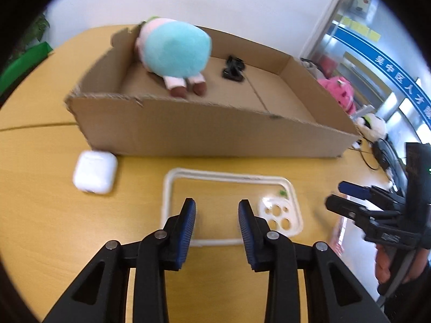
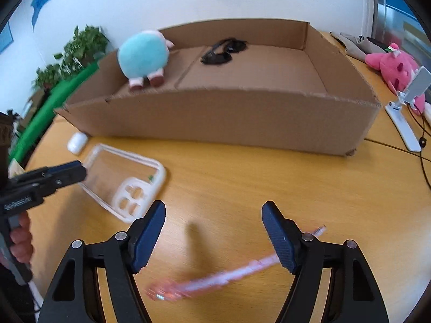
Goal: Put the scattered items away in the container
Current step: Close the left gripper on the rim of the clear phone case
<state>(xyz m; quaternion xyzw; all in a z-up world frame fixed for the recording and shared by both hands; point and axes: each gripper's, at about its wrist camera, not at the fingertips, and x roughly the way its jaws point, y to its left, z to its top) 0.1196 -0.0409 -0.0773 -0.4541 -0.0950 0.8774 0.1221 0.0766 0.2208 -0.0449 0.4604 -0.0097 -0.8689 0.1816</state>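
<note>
A cardboard box stands on the wooden table and holds a teal plush toy and black sunglasses. On the table in front lie a clear phone case, a white earbud case and a pink pen. My left gripper is open over the phone case. My right gripper is open just above the pen, which lies blurred between its fingers.
A pink plush, a white phone stand and black cables lie right of the box. A black-and-white plush sits there too. Green plants stand at the far left.
</note>
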